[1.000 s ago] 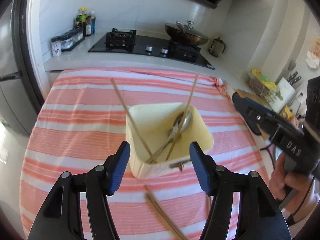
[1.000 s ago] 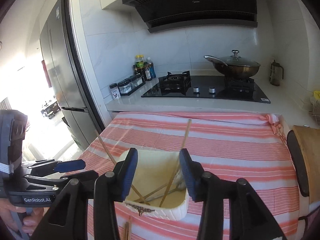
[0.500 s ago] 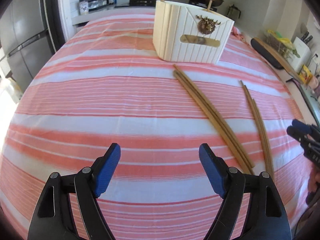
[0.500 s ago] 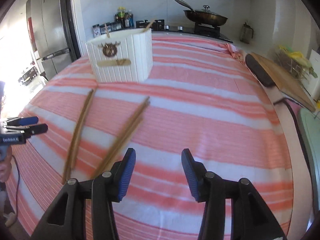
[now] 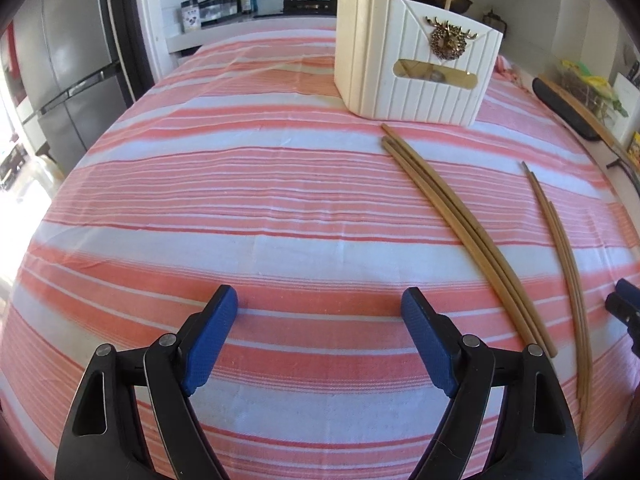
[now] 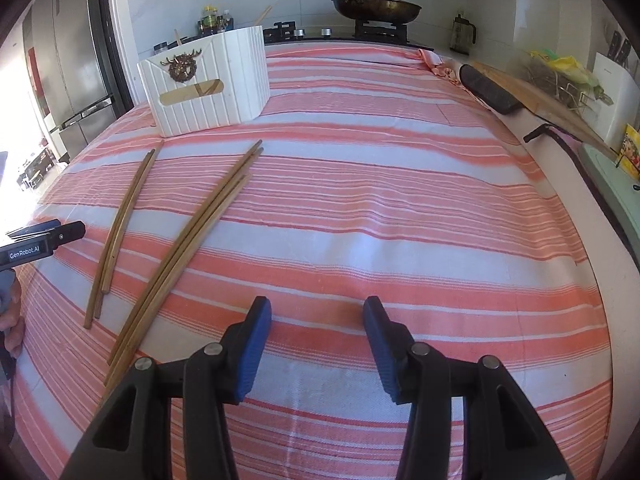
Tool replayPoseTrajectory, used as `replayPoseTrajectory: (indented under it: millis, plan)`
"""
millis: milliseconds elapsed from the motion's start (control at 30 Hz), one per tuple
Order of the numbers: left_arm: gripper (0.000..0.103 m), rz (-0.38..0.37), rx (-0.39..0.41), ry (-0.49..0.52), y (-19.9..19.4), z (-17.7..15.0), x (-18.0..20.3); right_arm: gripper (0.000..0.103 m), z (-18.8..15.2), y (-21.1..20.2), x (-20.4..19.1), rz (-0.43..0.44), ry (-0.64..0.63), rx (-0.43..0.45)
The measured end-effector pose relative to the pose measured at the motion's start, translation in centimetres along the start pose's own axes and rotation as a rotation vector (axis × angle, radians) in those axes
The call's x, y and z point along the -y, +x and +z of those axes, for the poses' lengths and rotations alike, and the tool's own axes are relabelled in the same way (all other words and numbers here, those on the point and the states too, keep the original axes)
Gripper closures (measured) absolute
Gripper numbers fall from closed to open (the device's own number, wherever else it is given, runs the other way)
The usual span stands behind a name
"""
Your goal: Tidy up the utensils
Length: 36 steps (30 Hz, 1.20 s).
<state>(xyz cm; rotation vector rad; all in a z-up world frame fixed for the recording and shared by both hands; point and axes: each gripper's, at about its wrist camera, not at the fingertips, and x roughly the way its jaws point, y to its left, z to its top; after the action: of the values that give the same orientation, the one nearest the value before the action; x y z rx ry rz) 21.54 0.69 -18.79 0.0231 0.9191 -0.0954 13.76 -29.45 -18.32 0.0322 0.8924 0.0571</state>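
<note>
A white ribbed utensil holder (image 5: 416,68) (image 6: 208,84) stands on the pink striped cloth, with chopstick ends sticking out of its top. In front of it lie a bundle of wooden chopsticks (image 5: 460,224) (image 6: 192,240) and a thinner pair (image 5: 560,248) (image 6: 120,224). My left gripper (image 5: 320,294) hovers low over bare cloth, left of the bundle, its jaws opening wide with nothing between them. My right gripper (image 6: 318,304) hovers low to the right of the bundle, jaws opening, also with nothing between them. Each gripper's tip shows at the edge of the other's view.
The striped cloth (image 6: 400,200) covers the whole table. A cutting board (image 6: 540,100) and a wire basket (image 6: 560,76) sit along the right edge. Behind are a stove with a lidded wok (image 6: 376,6), spice jars (image 5: 224,0) and a steel fridge (image 5: 68,68).
Both grippers came down from above the holder to low over the cloth on its near side. Their jaws have spread wider, and the chopsticks on the cloth came into view.
</note>
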Motion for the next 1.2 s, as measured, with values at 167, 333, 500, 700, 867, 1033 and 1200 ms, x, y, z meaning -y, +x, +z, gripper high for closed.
replayPoseTrajectory:
  millis: [167, 333, 500, 700, 867, 1033, 1200]
  plan:
    - [0.006, 0.010, -0.013, -0.008, 0.31, -0.14, -0.19, 0.048, 0.06, 0.07, -0.48, -0.006, -0.020, -0.004]
    - [0.001, 0.023, -0.022, -0.023, 0.50, -0.13, -0.37, 0.048, 0.03, 0.03, -0.23, 0.009, -0.006, -0.001]
    - [0.001, 0.025, -0.024, -0.022, 0.54, -0.11, -0.30, 0.047, 0.03, 0.14, -0.67, -0.011, -0.023, -0.003]
    - [0.000, 0.026, -0.023, -0.021, 0.58, -0.13, -0.26, 0.047, 0.01, 0.13, -0.53, -0.003, -0.017, -0.002]
    - [0.000, 0.026, -0.023, -0.022, 0.57, -0.13, -0.25, 0.047, 0.00, 0.14, -0.58, -0.004, -0.017, -0.002]
    - [0.000, 0.026, -0.023, -0.022, 0.58, -0.13, -0.25, 0.047, 0.00, 0.15, -0.57, -0.005, -0.018, -0.002]
    - [0.000, 0.026, -0.023, -0.022, 0.57, -0.14, -0.25, 0.047, 0.00, 0.16, -0.55, -0.005, -0.018, -0.002]
